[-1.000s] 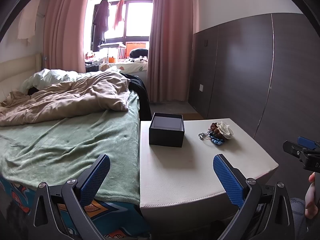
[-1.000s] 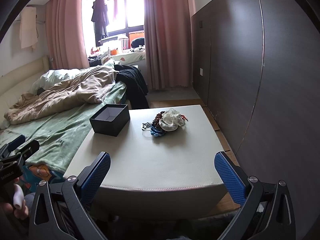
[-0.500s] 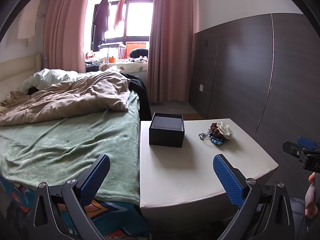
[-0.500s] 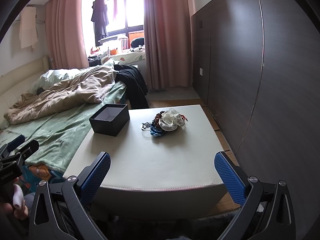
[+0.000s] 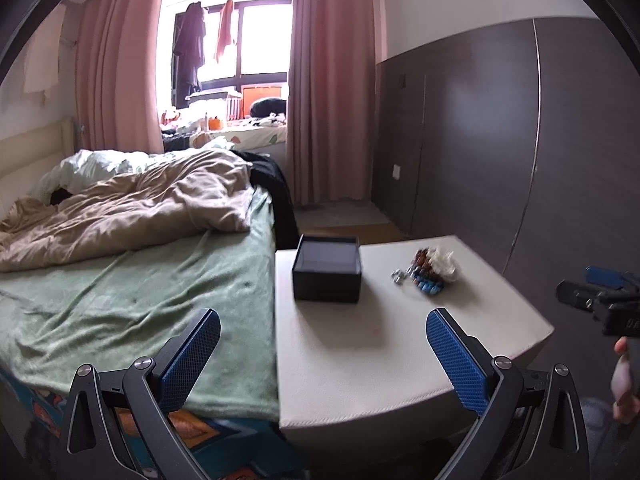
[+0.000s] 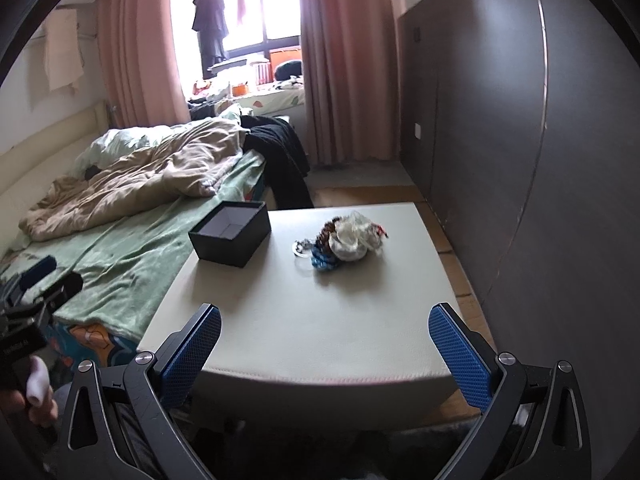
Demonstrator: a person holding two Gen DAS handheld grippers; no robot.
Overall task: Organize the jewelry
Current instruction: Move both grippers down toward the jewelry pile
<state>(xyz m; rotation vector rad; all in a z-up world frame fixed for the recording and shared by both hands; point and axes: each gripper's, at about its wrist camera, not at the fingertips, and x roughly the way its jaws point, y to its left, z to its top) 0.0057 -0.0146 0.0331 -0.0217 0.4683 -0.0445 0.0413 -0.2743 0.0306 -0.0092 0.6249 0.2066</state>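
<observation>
Closer now: our right gripper (image 6: 324, 344) nears the jewelry (image 6: 340, 240), the left gripper (image 5: 320, 348) the box (image 5: 327, 268); both gape wide, empty, nothing sorted yet.

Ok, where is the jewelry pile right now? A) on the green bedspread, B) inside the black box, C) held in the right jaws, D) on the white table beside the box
D: the jewelry pile lies loose on the white table, apart from the open black box, which looks empty.
</observation>
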